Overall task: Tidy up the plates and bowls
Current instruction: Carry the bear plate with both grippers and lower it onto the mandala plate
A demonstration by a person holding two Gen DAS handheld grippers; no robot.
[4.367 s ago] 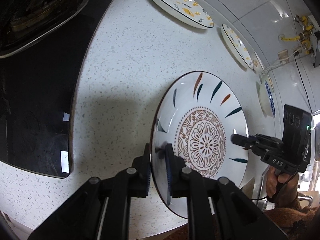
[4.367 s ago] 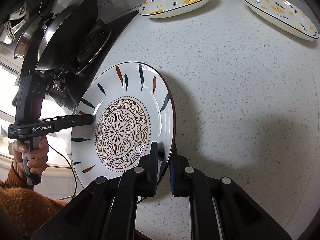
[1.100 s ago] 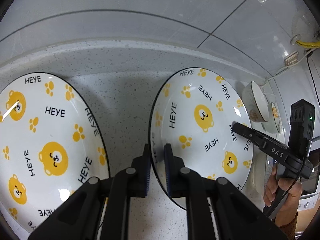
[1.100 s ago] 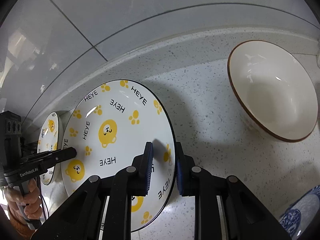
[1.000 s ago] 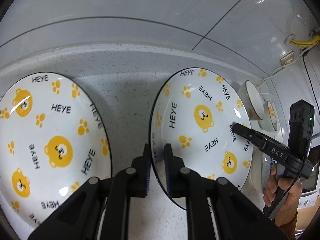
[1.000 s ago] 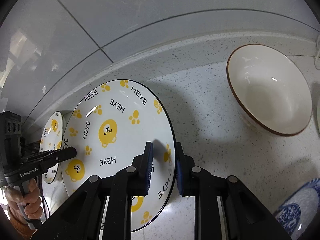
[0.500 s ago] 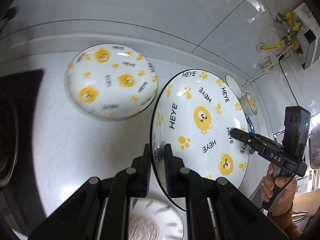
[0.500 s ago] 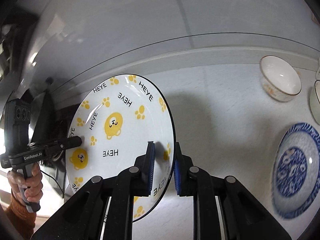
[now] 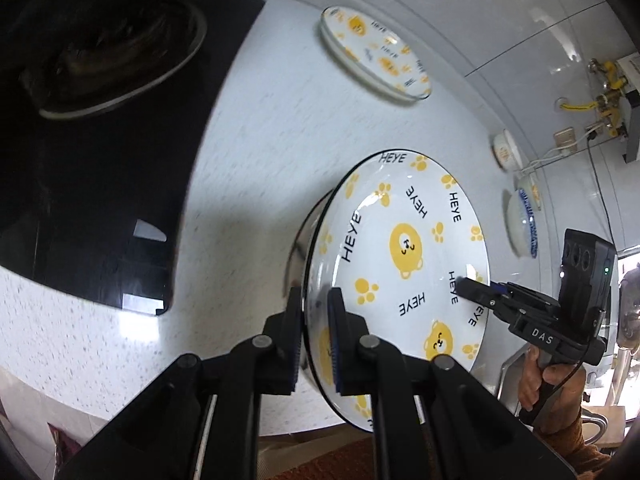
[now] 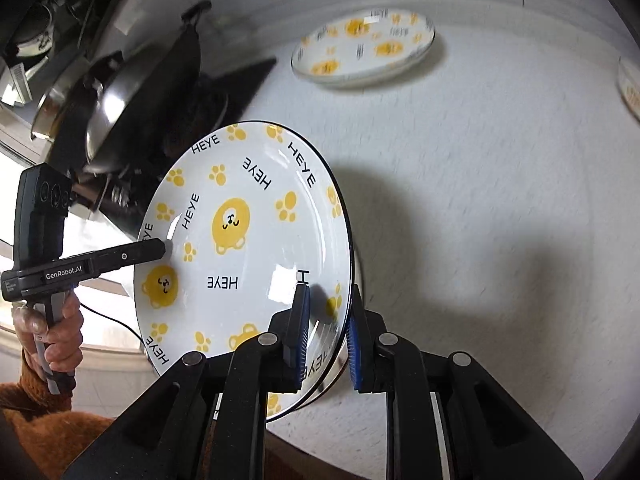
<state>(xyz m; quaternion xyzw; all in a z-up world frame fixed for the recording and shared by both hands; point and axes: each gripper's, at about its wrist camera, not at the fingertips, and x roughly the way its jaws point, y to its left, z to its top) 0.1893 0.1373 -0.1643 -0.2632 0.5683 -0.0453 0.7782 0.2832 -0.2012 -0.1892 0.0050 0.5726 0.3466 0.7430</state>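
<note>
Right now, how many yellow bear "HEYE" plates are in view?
2: one HEYE plate held by the left gripper and right gripper; another on the counter behind. More may be hidden.

The left gripper [image 9: 314, 336] is clamped on the near-left rim of the bear plate [image 9: 400, 248], one pad on each face. The right gripper [image 10: 326, 336] pinches the opposite rim the same way. A bare hand [image 10: 52, 336] in a brown sleeve grips each handle below.
</note>
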